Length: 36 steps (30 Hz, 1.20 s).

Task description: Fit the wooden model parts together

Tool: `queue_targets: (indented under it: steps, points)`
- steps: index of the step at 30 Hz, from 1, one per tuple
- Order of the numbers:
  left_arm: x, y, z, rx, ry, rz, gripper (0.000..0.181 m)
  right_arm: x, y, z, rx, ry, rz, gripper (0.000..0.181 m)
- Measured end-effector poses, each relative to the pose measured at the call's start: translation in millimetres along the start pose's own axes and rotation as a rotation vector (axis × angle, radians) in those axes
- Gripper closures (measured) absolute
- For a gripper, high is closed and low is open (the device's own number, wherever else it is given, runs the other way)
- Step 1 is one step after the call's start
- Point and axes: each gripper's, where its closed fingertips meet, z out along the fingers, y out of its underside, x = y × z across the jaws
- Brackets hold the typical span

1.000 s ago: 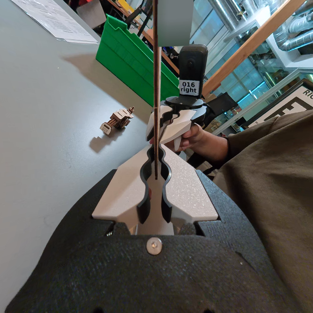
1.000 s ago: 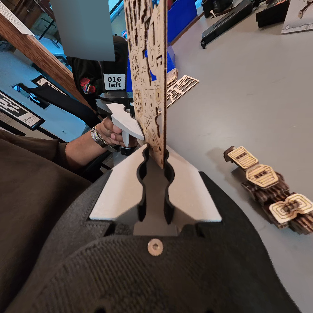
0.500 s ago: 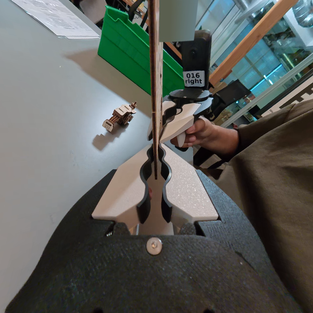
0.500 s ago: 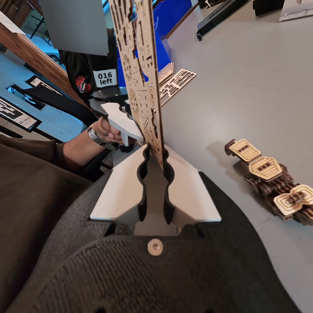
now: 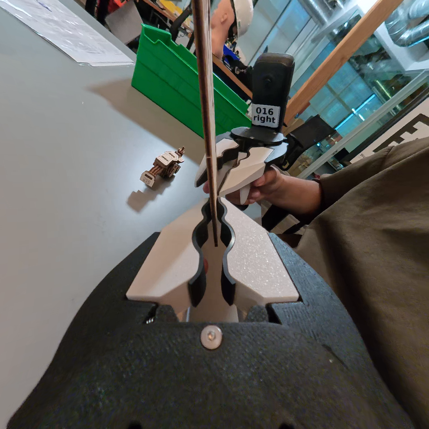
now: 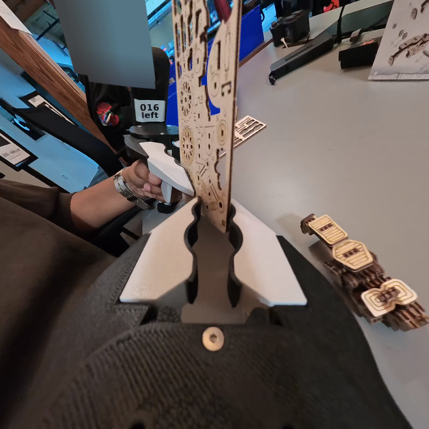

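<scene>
A thin laser-cut wooden parts sheet point(image 5: 206, 92) stands upright, edge-on in the left wrist view. My left gripper point(image 5: 213, 206) is shut on its lower edge. The right wrist view shows the sheet's face point(image 6: 209, 116) with gears and cut-outs. My right gripper point(image 6: 214, 206) is open, with the sheet's lower corner between its fingers, against the right one. It faces my left gripper across the sheet point(image 5: 210, 188). A partly built wooden model point(image 5: 162, 167) lies on the grey table point(image 5: 58, 162), to the right of my right gripper point(image 6: 352, 260).
A green bin point(image 5: 176, 88) and a paper point(image 5: 69, 34) sit at the far side. Another flat wooden parts sheet point(image 6: 248, 130) lies behind the held one. An instruction page point(image 6: 404, 41) and black devices point(image 6: 301, 53) stand farther back. The person's sleeves flank both grippers. Less than 4 cm separates the two grippers' tips.
The sheet has turned a little, showing more of its face in the right wrist view. Both grippers shifted slightly. The left grip holds and the right jaws stay apart.
</scene>
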Motion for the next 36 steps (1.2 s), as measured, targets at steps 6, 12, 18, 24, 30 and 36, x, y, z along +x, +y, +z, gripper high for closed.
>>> queue_targets:
  steps: [6,12,18,24,30,36]
  points:
    - [1,5,0,-0.026,0.020,0.001,0.181,-6,-6,-5,0.028,-0.071,0.072,0.153]
    - [2,5,-1,-0.027,0.038,-0.012,0.181,-6,4,-2,-0.038,-0.048,-0.014,0.162]
    - [2,6,1,-0.038,0.024,0.006,0.181,-4,7,-2,-0.052,-0.017,-0.049,0.165]
    - [1,10,2,-0.058,0.007,0.022,0.181,-2,10,-1,-0.065,-0.006,-0.024,0.164]
    - [1,10,3,-0.061,0.006,0.026,0.181,-2,8,-1,-0.049,-0.019,0.018,0.165]
    - [-1,12,4,-0.070,-0.014,0.040,0.181,1,10,-1,-0.058,-0.015,0.054,0.165]
